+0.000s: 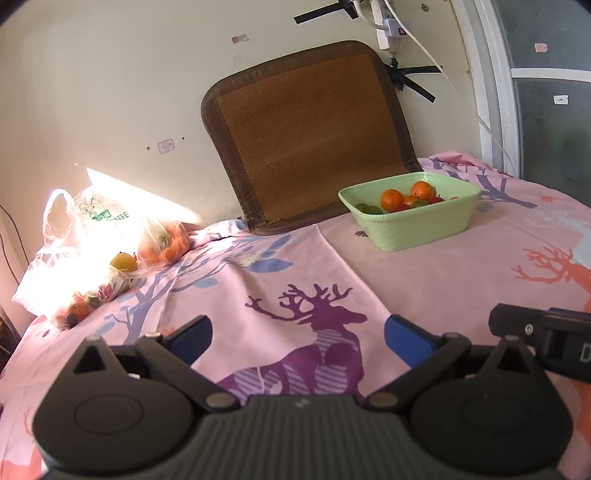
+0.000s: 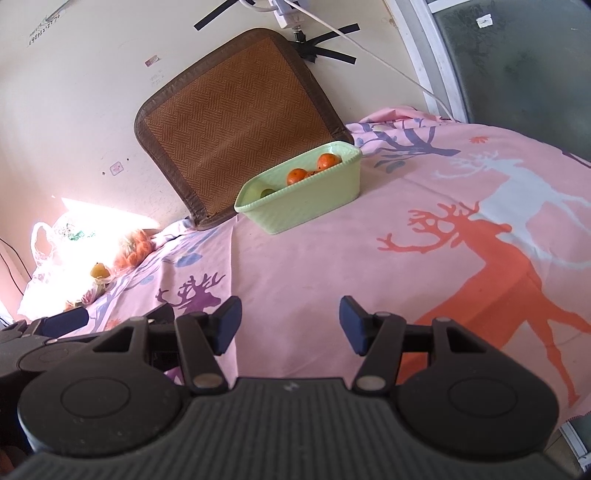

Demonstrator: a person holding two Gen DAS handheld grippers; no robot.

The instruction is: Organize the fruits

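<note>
A pale green basket (image 1: 417, 225) stands at the back of the table and holds oranges (image 1: 392, 199) and small red and green fruits. It also shows in the right wrist view (image 2: 306, 203). A clear plastic bag (image 1: 92, 243) with oranges and a yellow fruit (image 1: 123, 261) lies at the far left in bright sunlight; it shows in the right wrist view (image 2: 74, 251) too. My left gripper (image 1: 297, 338) is open and empty, low over the cloth. My right gripper (image 2: 290, 323) is open and empty, to the right of the left one.
A pink deer-print cloth (image 1: 424, 280) covers the table. A brown woven mat (image 1: 314, 136) leans on the wall behind the basket. White cables and a power strip (image 1: 391, 29) hang above. A glass door (image 2: 517, 66) stands at the right.
</note>
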